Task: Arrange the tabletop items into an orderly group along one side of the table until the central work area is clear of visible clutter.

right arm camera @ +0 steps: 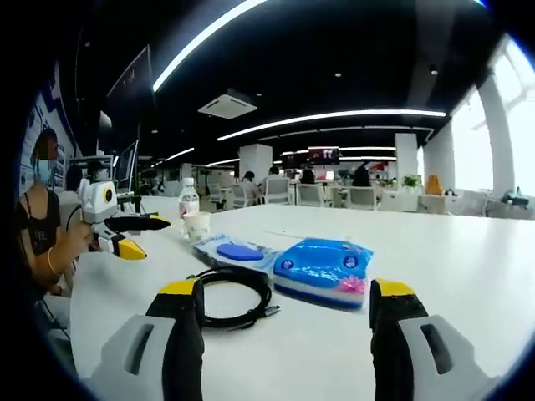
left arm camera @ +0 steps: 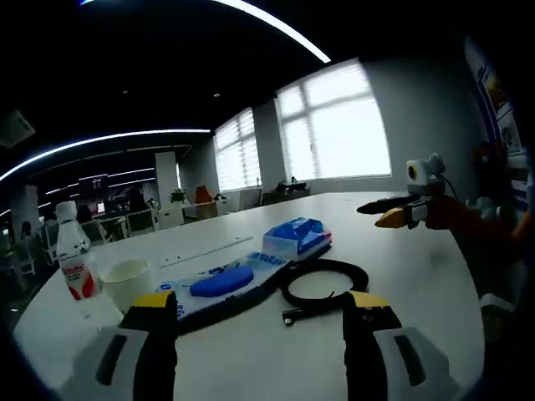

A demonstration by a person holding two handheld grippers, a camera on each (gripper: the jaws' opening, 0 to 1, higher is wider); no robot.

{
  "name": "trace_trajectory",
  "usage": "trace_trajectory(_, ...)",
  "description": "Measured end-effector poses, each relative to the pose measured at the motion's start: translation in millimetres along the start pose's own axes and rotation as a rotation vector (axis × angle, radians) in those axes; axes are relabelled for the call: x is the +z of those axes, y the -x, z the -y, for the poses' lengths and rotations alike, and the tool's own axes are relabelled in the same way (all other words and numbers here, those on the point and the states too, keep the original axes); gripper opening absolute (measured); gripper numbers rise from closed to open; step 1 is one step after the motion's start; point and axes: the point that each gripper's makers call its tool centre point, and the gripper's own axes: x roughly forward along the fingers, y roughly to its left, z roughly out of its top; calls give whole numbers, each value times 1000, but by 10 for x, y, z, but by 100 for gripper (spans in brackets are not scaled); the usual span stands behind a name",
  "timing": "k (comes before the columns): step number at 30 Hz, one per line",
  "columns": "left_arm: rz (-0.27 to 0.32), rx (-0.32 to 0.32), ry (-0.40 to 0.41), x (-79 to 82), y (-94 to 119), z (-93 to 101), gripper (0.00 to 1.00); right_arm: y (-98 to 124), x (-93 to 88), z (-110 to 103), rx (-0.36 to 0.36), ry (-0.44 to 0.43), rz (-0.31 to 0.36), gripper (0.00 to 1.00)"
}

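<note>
The left claw [left arm camera: 261,334] is low over the big white round worktop [left arm camera: 401,276], with its two grey, yellow-tipped jaws wide apart and nothing between them. In the right gripper view the same claw [right arm camera: 138,236] comes in from the left side, held by a person's hand [right arm camera: 73,241] just above the worktop edge, pointing in toward the things.

The right claw [right arm camera: 284,334] is low over the worktop too — its two jaws stand wide apart and hold nothing. In the left gripper view it [left arm camera: 386,212] floats above the far right part of the worktop, well apart from the things, and its yellow tips look a little apart.

The things sit together near the middle of the worktop. There is one clear plastic bottle with a white cap and a red-and-white label [left arm camera: 73,259], standing up. Just beside it is one small white paper cup [left arm camera: 127,282], also upright. There is one flat clear packet with a dark blue oval thing inside [left arm camera: 219,282], lying flat. Next to it is one puffy blue soft pack of wipes [left arm camera: 296,237] — it touches the end of the flat packet. One black cable curled into a ring [left arm camera: 324,287] lies in front of the two packs, nearest the left claw.
</note>
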Motion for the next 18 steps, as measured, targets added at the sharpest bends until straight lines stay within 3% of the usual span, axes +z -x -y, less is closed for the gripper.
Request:
trace_trajectory(4,29,31,2,75,106,-60,80,68,22,2,-5,5,1,72)
trace_trajectory(8,58,49,31,132,242,-92,80,138,50,-12,-12,11,17,75)
trace_trajectory(10,19,86,23,84,327,-120,81,158,58,-35,-11,13,26,77)
trace_trajectory(13,40,116,-9,106,414,-118,81,173,61,-60,-8,17,34,77)
trace_trajectory(18,28,106,-40,110,521,-34,84,186,62,-77,-8,4,43,77)
